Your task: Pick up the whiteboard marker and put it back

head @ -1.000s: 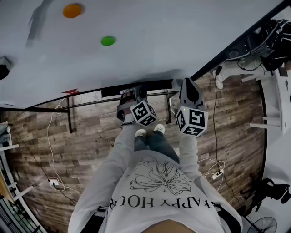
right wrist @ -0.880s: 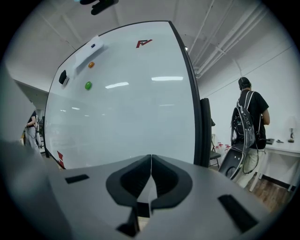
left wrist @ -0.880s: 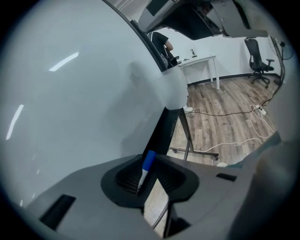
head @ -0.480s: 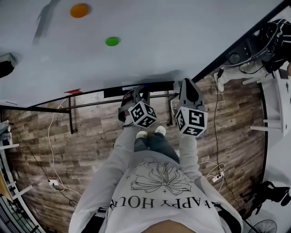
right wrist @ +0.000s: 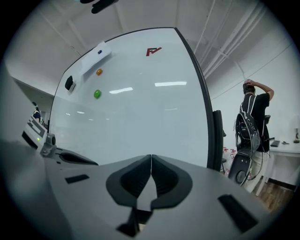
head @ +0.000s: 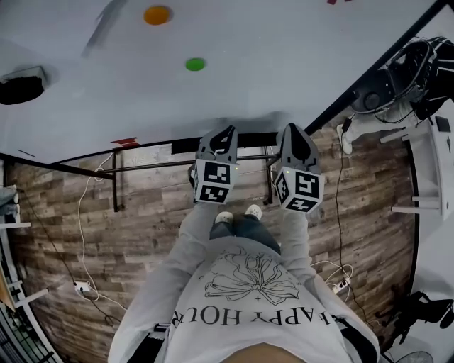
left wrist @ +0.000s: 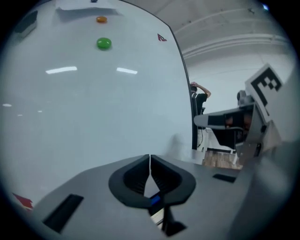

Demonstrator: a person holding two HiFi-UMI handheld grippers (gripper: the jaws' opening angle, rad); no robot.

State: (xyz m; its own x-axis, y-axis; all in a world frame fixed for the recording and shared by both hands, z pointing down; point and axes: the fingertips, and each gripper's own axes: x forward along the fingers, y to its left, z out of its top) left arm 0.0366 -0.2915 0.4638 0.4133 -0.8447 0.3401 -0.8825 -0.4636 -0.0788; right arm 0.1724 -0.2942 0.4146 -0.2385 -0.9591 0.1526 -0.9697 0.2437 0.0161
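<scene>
Our left gripper (left wrist: pixel 150 164) is clenched on nothing, and our right gripper (right wrist: pixel 151 164) too, both facing the whiteboard (head: pixel 269 42).

The whiteboard (head: pixel 284 64) is carrying an orange magnet (head: pixel 157 14), a green magnet (head: pixel 195 64) and a black eraser (head: pixel 21 88). A white cable (head: pixel 80 286) is trailing across the wood-plank floor (head: pixel 142 220).
</scene>
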